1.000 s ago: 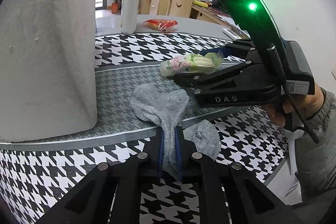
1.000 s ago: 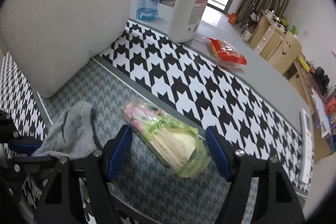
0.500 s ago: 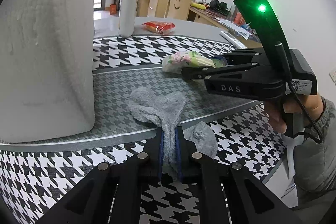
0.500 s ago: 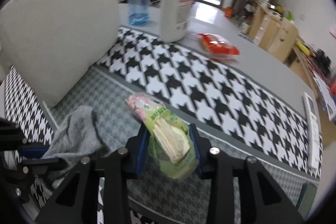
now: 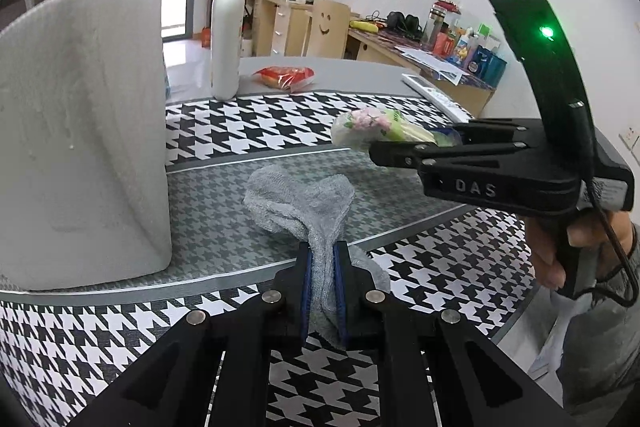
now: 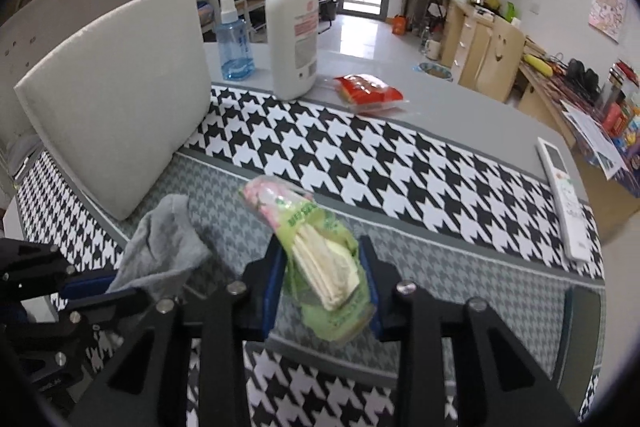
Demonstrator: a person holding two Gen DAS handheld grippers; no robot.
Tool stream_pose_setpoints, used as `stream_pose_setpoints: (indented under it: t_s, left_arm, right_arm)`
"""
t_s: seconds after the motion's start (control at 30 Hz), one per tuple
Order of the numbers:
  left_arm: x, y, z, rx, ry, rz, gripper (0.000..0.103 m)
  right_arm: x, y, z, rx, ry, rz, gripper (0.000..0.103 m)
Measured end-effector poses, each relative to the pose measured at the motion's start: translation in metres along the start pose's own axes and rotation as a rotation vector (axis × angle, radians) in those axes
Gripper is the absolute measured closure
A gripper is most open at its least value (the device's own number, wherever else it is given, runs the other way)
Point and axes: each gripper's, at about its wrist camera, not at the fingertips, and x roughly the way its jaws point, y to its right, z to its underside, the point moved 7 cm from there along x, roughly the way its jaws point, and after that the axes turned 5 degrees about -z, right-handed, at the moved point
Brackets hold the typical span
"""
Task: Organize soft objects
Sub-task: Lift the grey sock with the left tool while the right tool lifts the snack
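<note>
While both picks look made, nothing seems placed yet | left claw [image 5: 321, 285] pinching grey sock [image 5: 301, 199]; right claw [image 6: 322, 277] clamping tissue pack [image 6: 320, 247] above desk [image 6: 460, 267]

Grey table [image 6: 460, 115] under houndstooth mat [image 6: 360, 163]; lotion bottle [image 6: 292, 27], remote [image 6: 564, 203].

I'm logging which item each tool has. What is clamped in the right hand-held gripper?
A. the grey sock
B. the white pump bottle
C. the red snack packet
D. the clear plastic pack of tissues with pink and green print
D: the right hand-held gripper has its blue pads pressed on both sides of the clear plastic pack of tissues with pink and green print, while the grey sock sits in the left hand-held gripper.
</note>
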Motion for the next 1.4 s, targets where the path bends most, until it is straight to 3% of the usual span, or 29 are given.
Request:
stream_pose_setpoints:
  t_s: [0.53, 0.9, 1.4]
  left_arm:
    - [-0.031, 0.015, -0.008, 0.052, 0.060, -0.010, 0.093]
    - [-0.075, 0.016, -0.036, 0.120, 0.188, -0.025, 0.093]
    - [-0.134, -0.002, -0.084, 0.151, 0.357, -0.073, 0.092]
  right_arm:
    - [-0.047, 0.001, 0.016, 0.120, 0.096, -0.008, 0.064]
    - [-0.091, 0.005, 0.011, 0.226, 0.225, 0.002, 0.063]
    - [-0.125, -0.016, -0.021, 0.229, 0.373, 0.026, 0.063]
